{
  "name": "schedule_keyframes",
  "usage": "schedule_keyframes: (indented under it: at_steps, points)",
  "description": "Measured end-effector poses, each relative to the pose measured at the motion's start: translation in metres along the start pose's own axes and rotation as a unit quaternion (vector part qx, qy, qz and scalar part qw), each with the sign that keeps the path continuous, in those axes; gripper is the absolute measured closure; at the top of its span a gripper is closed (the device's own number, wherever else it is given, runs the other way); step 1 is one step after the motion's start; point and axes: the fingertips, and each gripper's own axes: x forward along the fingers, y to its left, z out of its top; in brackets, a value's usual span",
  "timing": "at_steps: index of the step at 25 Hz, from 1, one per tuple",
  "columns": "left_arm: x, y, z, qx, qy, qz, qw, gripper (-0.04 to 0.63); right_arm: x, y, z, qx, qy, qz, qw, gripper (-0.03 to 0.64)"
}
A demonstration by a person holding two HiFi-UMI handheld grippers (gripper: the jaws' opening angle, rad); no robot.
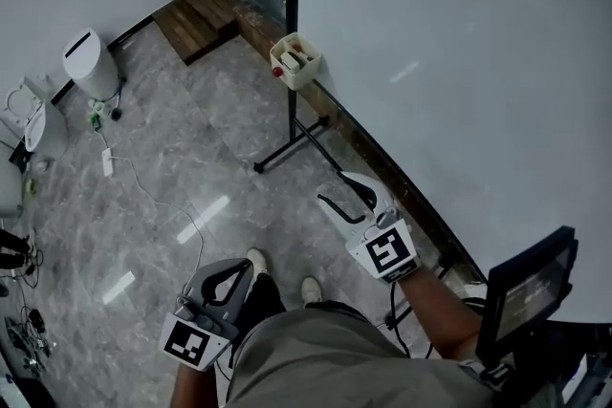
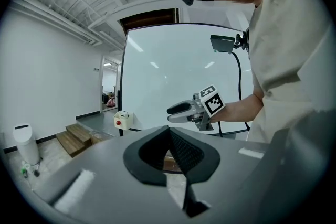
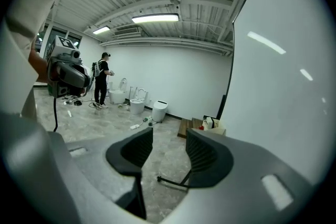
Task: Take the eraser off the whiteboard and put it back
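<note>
Head view puts the whiteboard along the right, its face bare of any eraser that I can find. The only likely place for it is the cream holder box hanging at the board's left edge. That box sits at about 11 o'clock from the right gripper and well apart from it. A pale block lies inside, possibly the eraser, but it is too small to tell. The box shows a red dot on one side. The right gripper's jaws stand apart with nothing between them, only floor beyond. The left gripper, low at 7 o'clock, has its jaws closed tip to tip on nothing.

As I judge it, the small box seems to hold more than one thing. Wide jaws could therefore nip the wrong item, or catch the box wall and knock it loose. The black stand foot juts across the floor between person and box and could catch a shoe on the approach.
</note>
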Motion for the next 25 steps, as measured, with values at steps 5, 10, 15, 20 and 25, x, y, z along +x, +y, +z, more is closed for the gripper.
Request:
schedule_keyframes:
  at_steps: [5, 10, 15, 20, 25]
  points:
    - [-0.020, -0.028, -0.004, -0.002, -0.001, 0.011, 0.9999, 0.589, -0.038, 0.035, 0.000, -0.009, -0.005, 0.022, 1.000, 0.426]
    - [-0.037, -0.059, 0.005, 0.010, -0.014, -0.013, 0.9998, 0.589, -0.077, 0.064, 0.010, -0.006, -0.011, 0.021, 1.000, 0.426]
    - [-0.072, -0.091, 0.010, 0.024, -0.025, -0.030, 0.9989, 0.589, -0.117, 0.101, 0.024, -0.014, 0.001, 0.008, 1.000, 0.426]
    - [-0.123, -0.125, -0.001, 0.021, -0.027, -0.040, 0.9986, 0.589, -0.162, 0.149, 0.035, -0.023, 0.022, -0.006, 0.999, 0.426]
    - [-0.166, -0.167, -0.023, 0.029, -0.028, -0.055, 0.9977, 0.589, -0.207, 0.207, 0.044, -0.014, -0.007, -0.017, 1.000, 0.426]
